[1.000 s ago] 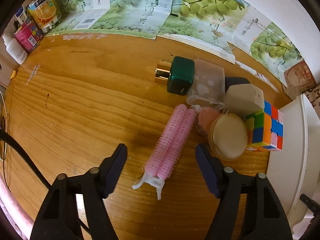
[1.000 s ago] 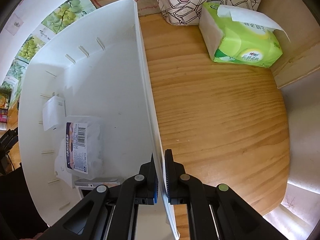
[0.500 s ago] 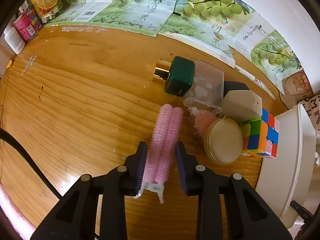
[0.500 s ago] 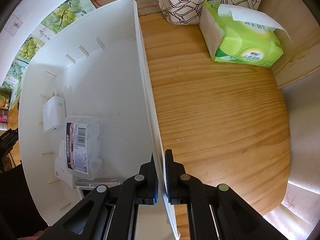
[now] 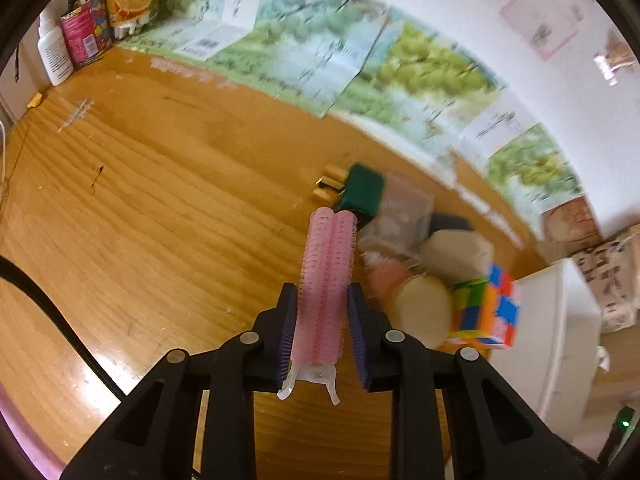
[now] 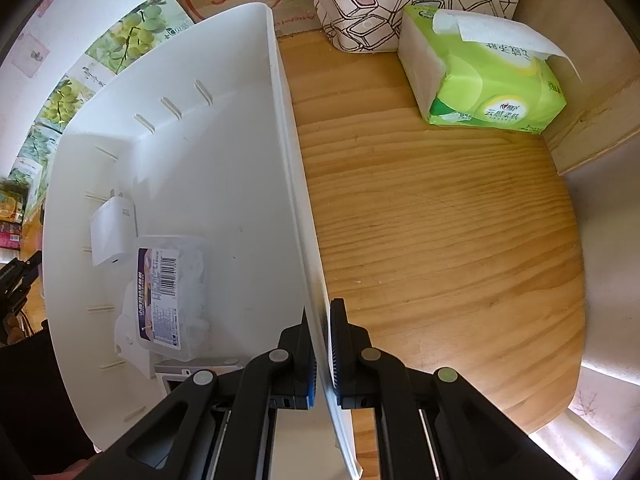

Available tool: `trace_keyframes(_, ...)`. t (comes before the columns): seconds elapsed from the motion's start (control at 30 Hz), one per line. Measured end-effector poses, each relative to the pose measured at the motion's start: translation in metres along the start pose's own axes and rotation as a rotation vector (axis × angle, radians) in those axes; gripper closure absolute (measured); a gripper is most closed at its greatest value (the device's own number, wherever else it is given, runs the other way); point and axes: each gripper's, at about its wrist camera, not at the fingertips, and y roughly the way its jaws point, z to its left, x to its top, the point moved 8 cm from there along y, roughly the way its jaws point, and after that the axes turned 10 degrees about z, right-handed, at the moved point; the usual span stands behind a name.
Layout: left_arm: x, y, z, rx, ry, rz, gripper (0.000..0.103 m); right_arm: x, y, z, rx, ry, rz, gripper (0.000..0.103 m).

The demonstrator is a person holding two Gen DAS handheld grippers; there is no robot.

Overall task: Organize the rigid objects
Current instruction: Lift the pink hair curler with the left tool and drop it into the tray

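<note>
Left gripper (image 5: pixel 322 316) clamping pink hair roller (image 5: pixel 326 280), right gripper (image 6: pixel 320 344) pinching white bin (image 6: pixel 288 128) wall

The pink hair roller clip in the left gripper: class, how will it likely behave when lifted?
The pink hair roller clip looks light. Its bristly surface probably resists slipping between the left gripper pads. Held near one end, its long body may tilt.

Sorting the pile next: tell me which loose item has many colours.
The puzzle cube, at the right end of the pile beside the white bin. Its faces are squares of blue, orange, green and yellow; the neighbours are plain beige, pink or dark green.
</note>
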Motion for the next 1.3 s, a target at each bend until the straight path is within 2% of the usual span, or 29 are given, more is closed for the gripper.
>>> trace_keyframes(0.17,-0.002,-0.022,-0.006,-0.088,0.001,-0.094,0.076,-0.003,-0.003,-0.001,0.009,-0.007,-0.012,0.097)
trace_keyframes(0.33,-0.008,-0.037,-0.009,-0.110,-0.002,-0.140,0.076,-0.007,-0.007,-0.003,0.024,-0.021,-0.023,0.097)
trace_keyframes(0.47,-0.018,-0.048,-0.017,-0.114,0.009,-0.148,0.076,-0.009,-0.010,-0.004,0.030,-0.039,-0.033,0.097)
trace_keyframes(0.67,-0.039,-0.066,-0.038,-0.163,0.037,-0.164,0.076,-0.012,-0.013,-0.003,0.030,-0.077,-0.039,0.097)
trace_keyframes(0.87,-0.062,-0.078,-0.066,-0.187,0.097,-0.169,0.076,-0.013,-0.015,-0.001,0.019,-0.114,-0.039,0.097)
trace_keyframes(1.3,-0.111,-0.082,-0.135,-0.209,0.311,-0.150,0.076,-0.014,-0.015,0.008,-0.005,-0.177,-0.032,0.096)
